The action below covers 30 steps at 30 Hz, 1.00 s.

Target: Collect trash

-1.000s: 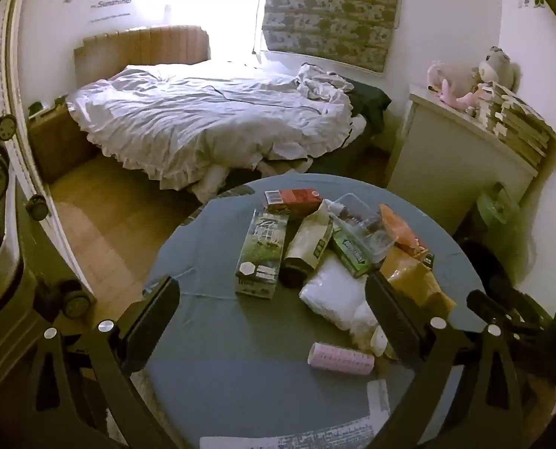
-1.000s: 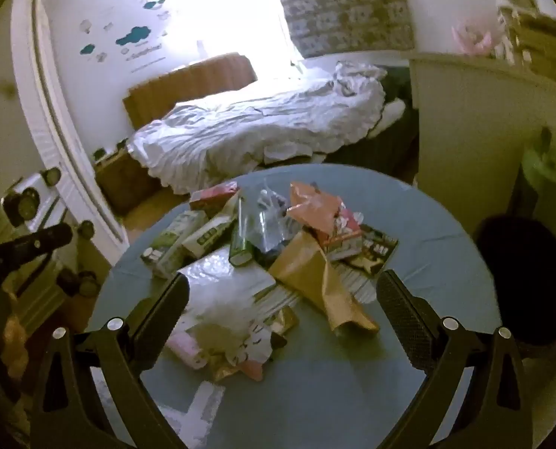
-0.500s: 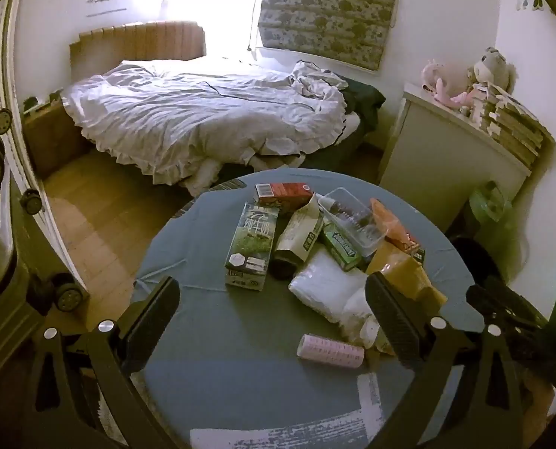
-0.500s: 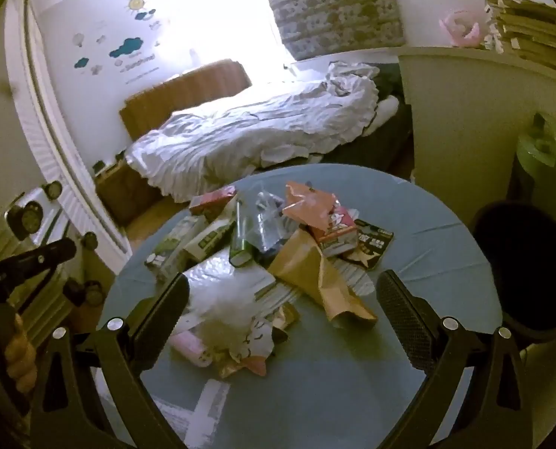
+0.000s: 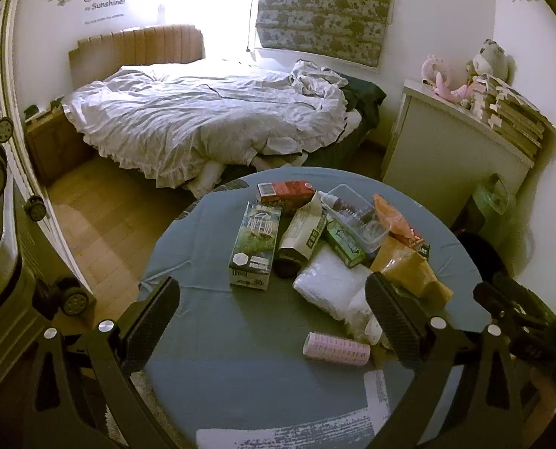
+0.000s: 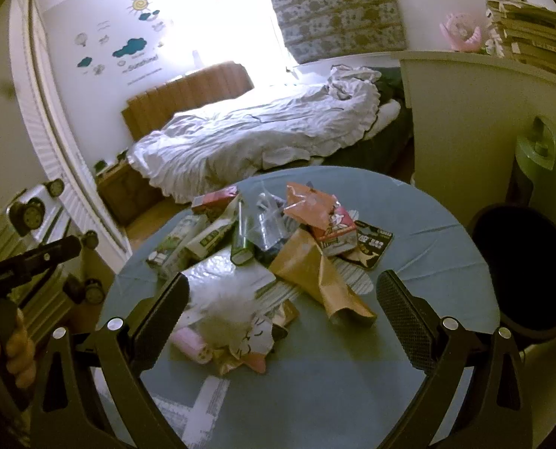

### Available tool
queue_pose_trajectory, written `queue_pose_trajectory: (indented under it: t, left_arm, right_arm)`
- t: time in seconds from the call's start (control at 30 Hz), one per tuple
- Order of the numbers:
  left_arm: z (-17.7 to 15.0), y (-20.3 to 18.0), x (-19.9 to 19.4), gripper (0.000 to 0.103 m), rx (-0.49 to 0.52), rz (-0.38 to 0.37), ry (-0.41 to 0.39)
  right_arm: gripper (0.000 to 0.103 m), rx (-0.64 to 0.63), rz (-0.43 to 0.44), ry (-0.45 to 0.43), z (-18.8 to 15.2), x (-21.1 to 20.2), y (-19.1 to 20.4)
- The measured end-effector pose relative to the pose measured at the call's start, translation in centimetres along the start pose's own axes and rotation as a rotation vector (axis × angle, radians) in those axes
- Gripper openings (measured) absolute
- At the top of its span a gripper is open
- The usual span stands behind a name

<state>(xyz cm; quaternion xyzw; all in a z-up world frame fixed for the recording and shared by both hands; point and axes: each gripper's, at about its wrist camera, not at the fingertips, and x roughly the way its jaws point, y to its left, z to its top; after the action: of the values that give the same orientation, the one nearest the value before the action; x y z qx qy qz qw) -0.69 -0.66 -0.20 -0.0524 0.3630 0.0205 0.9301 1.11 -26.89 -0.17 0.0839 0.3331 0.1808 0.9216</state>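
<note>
Trash (image 5: 330, 239) is lying heaped on the round blue table (image 5: 210, 344), ahead of the left gripper (image 5: 272, 316) and right gripper (image 6: 281, 310), both hovering above it with jaws spread wide, gripping nothing.

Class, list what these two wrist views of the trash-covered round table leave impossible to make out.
- Left wrist view: the white plastic bag is partly hidden by the left hand-held gripper finger.
- Right wrist view: the dark bin interior is lost in shadow.
- Both views: print on the green milk carton is too small to read.
</note>
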Motion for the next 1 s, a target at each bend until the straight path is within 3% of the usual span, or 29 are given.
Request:
queue_pose_trajectory:
  t: [1.0]
  left_arm:
    - [-0.15, 0.05, 0.57, 0.098, 0.006, 0.002, 0.011]
  right_arm:
    - [0.099, -0.015, -0.002, 0.020, -0.18, 0.61, 0.17]
